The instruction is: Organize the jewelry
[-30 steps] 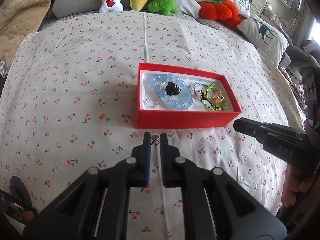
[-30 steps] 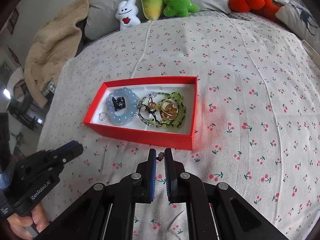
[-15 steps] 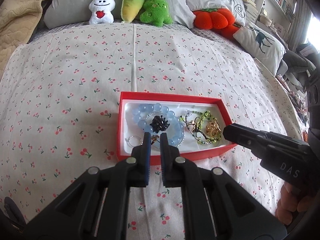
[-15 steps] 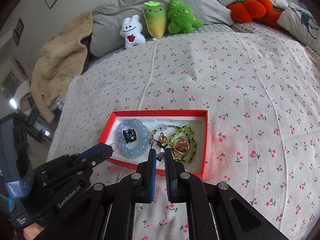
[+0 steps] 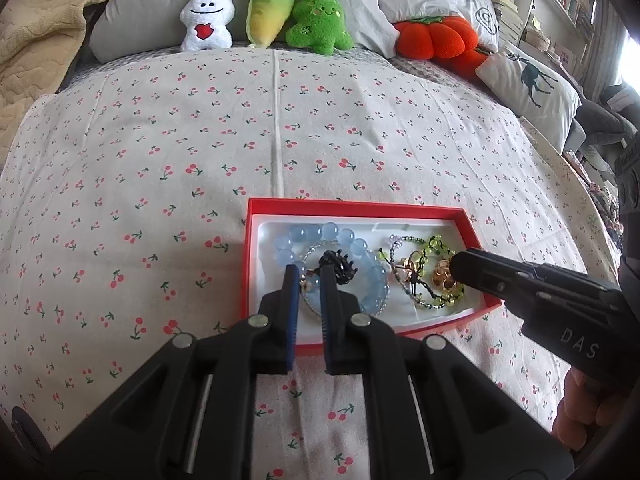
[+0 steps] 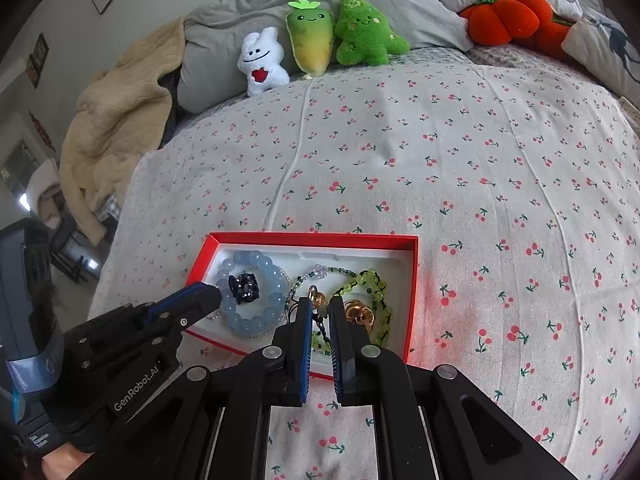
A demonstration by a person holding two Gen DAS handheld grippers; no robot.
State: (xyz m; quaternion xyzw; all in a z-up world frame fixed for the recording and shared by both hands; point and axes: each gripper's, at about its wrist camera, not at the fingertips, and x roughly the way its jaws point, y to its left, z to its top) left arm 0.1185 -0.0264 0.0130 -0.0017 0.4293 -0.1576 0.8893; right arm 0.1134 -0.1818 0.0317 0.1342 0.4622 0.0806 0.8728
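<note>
In the left wrist view, the left gripper (image 5: 309, 276) is seen over the red jewelry box (image 5: 360, 210), its fingers clamped on a small earring (image 5: 308, 285) too tiny to make out. The blue bead bracelet (image 5: 360, 248) is partly covered.

In the right wrist view, the right gripper (image 6: 320, 310) is clamped on a small dark trinket (image 6: 321, 311), hiding part of the green bead bracelet (image 6: 376, 280).

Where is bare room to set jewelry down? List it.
Free: the bedspread left of the red box, and the stretch between it and the plush toys. Crowded: inside the box, around the blue bead bracelet and green bracelet.
</note>
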